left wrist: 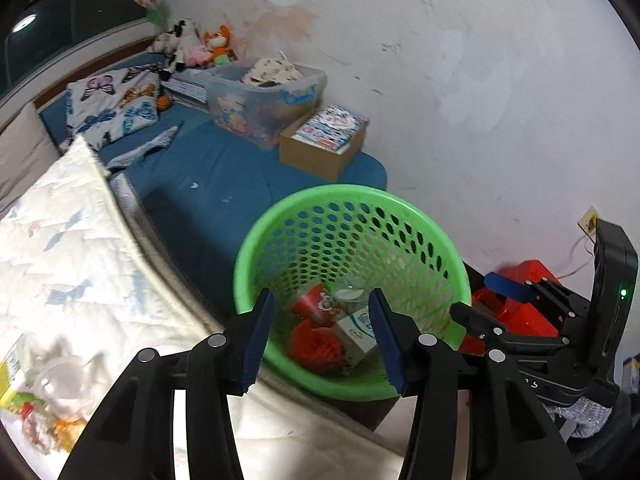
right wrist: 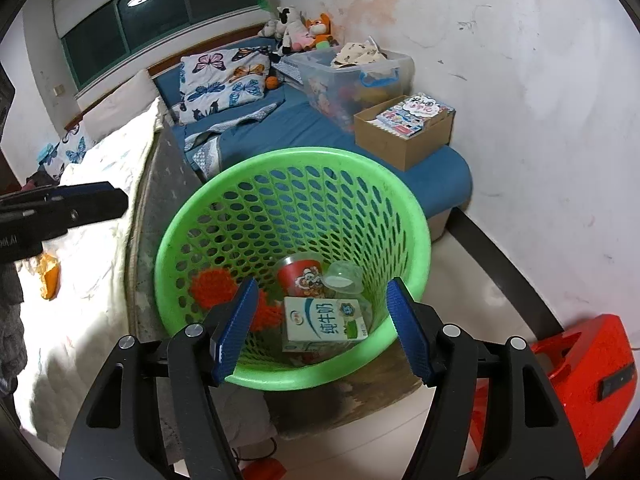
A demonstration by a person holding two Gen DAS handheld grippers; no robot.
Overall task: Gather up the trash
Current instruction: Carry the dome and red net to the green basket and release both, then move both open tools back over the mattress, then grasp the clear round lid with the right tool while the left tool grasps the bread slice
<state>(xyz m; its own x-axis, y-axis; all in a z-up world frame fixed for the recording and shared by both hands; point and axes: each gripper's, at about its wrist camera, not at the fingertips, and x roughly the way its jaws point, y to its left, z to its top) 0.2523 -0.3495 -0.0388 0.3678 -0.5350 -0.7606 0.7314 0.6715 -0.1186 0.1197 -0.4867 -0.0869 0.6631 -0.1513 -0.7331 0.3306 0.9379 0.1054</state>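
Note:
A green perforated basket [left wrist: 400, 204] [right wrist: 416, 216] stands by the bed. Inside lie a red can [right wrist: 298, 278] [left wrist: 314, 300], a clear plastic cup [right wrist: 344, 278], a milk carton [right wrist: 324, 324] [left wrist: 358, 330] and an orange net [right wrist: 210, 286] [left wrist: 316, 344]. My left gripper [left wrist: 320, 340] is open and empty over the basket's near rim. My right gripper [right wrist: 320, 324] is open and empty above the basket; it also shows in the left wrist view [left wrist: 496, 300]. More trash [left wrist: 44, 400] lies on the white quilt at lower left, with an orange scrap [right wrist: 50, 276].
The bed has a white quilt [left wrist: 68, 260] and a blue mattress [left wrist: 208, 184]. On the mattress stand a cardboard box of books [right wrist: 404, 136] and a clear storage bin [right wrist: 356, 76]. A red stool [right wrist: 580, 376] stands on the floor at right. The wall is close behind.

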